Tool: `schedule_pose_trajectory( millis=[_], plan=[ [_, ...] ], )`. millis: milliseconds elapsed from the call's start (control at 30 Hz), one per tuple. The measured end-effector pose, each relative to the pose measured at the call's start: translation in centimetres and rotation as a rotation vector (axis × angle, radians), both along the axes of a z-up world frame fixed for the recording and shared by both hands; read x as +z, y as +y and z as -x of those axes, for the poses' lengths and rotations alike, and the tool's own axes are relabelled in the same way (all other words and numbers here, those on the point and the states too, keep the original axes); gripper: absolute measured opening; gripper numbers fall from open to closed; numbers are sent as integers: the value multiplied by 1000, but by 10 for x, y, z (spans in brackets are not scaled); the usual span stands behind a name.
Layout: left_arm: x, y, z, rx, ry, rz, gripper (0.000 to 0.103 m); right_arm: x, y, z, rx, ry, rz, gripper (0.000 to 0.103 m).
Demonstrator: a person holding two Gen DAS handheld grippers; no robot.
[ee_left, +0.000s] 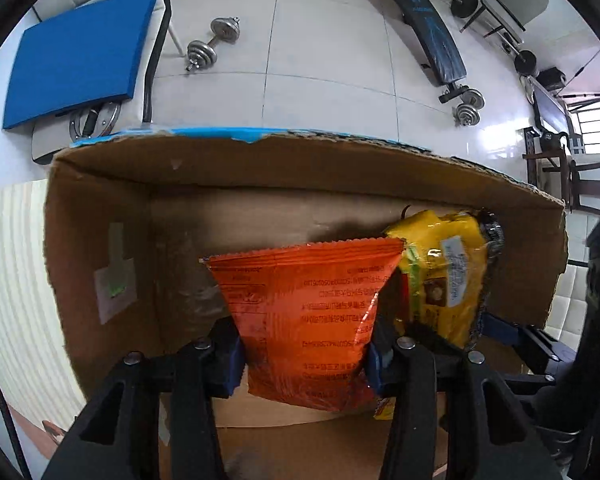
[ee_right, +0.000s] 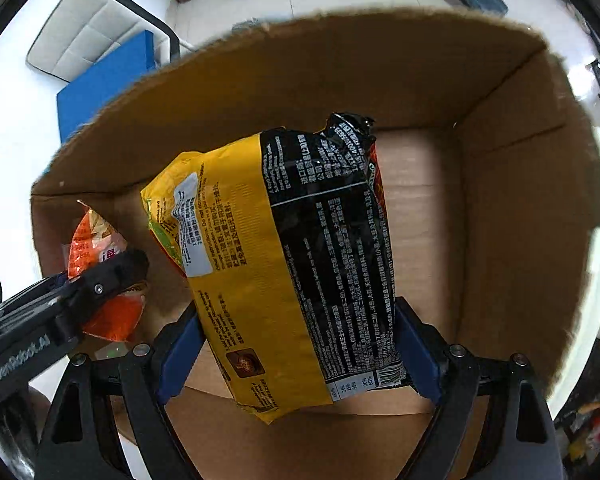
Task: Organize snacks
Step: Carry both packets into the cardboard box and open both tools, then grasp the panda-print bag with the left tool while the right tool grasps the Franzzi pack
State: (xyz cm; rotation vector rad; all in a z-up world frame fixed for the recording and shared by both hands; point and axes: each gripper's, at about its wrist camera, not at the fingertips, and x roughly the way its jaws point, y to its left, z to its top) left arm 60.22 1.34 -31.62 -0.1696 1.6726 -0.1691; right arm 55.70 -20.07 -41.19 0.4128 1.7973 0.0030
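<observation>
My left gripper (ee_left: 304,354) is shut on an orange snack packet (ee_left: 304,312) and holds it inside an open cardboard box (ee_left: 260,168). My right gripper (ee_right: 300,340) is shut on a yellow and black noodle packet (ee_right: 292,264) and holds it inside the same box (ee_right: 520,208). In the left wrist view the yellow packet (ee_left: 444,272) hangs just right of the orange one. In the right wrist view the left gripper (ee_right: 112,276) and the orange packet (ee_right: 96,248) show at the box's left side.
The box stands on a light wooden table (ee_left: 12,264). Beyond it are a tiled floor with dumbbells (ee_left: 212,42), a blue mat on a white chair (ee_left: 80,56) and a weight bench (ee_left: 428,24).
</observation>
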Motion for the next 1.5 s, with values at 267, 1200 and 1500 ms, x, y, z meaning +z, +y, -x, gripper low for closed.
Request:
schedule_pose_trajectory(
  millis=[267, 1200, 1500],
  plan=[
    [17, 3, 1, 27, -75, -35, 93, 8, 6, -8, 65, -5, 69, 98],
    [55, 79, 281, 218, -147, -150, 93, 2, 1, 263, -430, 195, -281, 99],
    [14, 97, 310, 291, -66, -160, 93, -28, 3, 266, -588, 246, -187, 99]
  ],
)
